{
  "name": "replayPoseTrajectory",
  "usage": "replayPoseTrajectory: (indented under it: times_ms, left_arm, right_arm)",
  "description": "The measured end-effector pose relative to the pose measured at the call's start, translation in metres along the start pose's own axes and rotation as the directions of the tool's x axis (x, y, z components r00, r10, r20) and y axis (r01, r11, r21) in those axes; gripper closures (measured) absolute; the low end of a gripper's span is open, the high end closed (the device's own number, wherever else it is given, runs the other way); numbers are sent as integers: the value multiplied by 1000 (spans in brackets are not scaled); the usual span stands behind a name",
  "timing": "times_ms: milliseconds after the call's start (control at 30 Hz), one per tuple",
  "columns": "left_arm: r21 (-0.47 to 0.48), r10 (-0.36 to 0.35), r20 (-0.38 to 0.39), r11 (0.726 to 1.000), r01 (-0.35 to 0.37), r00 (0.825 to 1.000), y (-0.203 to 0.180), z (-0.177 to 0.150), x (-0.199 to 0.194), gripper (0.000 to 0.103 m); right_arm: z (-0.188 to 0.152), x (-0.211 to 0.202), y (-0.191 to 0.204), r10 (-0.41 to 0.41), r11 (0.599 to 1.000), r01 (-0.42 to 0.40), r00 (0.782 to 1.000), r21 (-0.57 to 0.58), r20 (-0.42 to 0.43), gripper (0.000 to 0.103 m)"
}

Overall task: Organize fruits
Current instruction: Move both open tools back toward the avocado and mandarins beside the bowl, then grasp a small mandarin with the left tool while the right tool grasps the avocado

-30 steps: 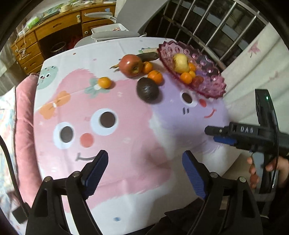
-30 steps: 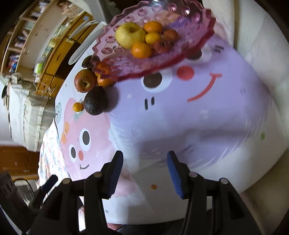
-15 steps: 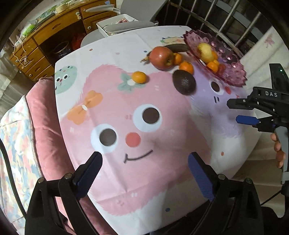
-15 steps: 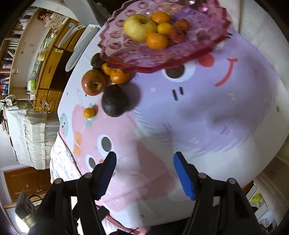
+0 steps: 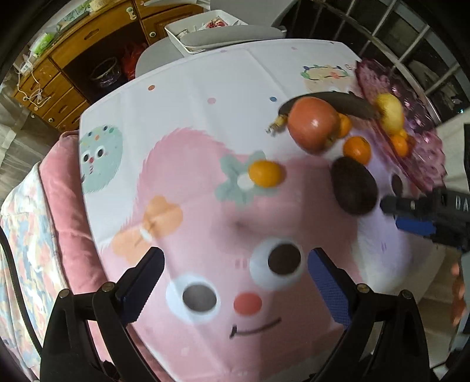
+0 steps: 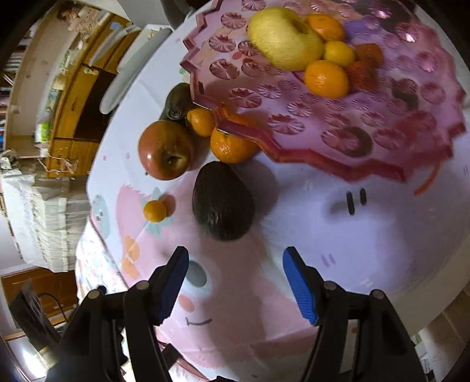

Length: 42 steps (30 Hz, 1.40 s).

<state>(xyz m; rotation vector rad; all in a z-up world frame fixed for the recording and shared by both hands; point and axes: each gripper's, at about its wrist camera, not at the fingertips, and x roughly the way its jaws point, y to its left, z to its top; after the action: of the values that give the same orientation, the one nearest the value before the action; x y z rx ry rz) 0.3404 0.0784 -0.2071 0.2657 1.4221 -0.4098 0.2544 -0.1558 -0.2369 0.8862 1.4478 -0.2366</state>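
A pink glass fruit dish [image 6: 337, 123] holds a yellow apple [image 6: 282, 38], several small oranges and strawberries. On the cartoon tablecloth lie a dark avocado [image 6: 223, 202], a red apple [image 6: 164, 150], an orange [image 6: 232, 144], a smaller orange [image 6: 201, 122], a small orange [image 6: 154, 210] set apart, and a dark banana [image 5: 332, 102]. My right gripper [image 6: 235, 285] is open and empty, just short of the avocado. My left gripper [image 5: 235, 285] is open and empty over the pink face print; the avocado [image 5: 354, 188] and small orange [image 5: 265, 173] lie ahead of it.
A grey chair back [image 5: 232, 32] and a white bin [image 5: 202, 26] stand beyond the table's far edge, with wooden drawers [image 5: 58, 76] behind. A pink cushion [image 5: 64, 211] lies along the left edge. Metal railings [image 5: 411, 35] are at the back right.
Both grippers have moved forward toward the fruit. The right gripper has come close to the avocado and its jaws have spread wider. No fruit has moved.
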Motion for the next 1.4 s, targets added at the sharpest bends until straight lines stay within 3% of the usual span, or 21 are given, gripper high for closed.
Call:
replayPoseTrajectory:
  times_ms: [400,567,733,933,1033,1267,1400]
  left_arm:
    - [-29,-42,-25,999,42,999,-4,59,59,6]
    - [4,-38,-43,999,39,998,-14,72,72,12]
    - [23,-43,-57,999,45,997,-22,81,80,28]
    - [35,-28,-73,999,30,997,-24,86,87,38]
    - [40,-22,-78,999,25,997,-29,86,94,47]
    - [62,-30,-73,997,34,997,-36,79,99,55]
    - [74,-40,-50,996,44,998,-40,78,98,66]
  right_arm:
    - [25,36,24,-122,989,117,991,-89,-53,36]
    - [28,49,32,-143,983,133,987,-124,-77,36]
    - [31,60,39,-173,976,157,980,-151,-99,36]
    - [33,68,47,-212,964,190,972,-188,-105,39]
    - [33,72,53,-215,960,190,971,-206,-107,46]
    - [33,76,56,-201,963,177,974,-203,-104,46]
    - [28,78,56,-201,959,177,975,-222,-93,46]
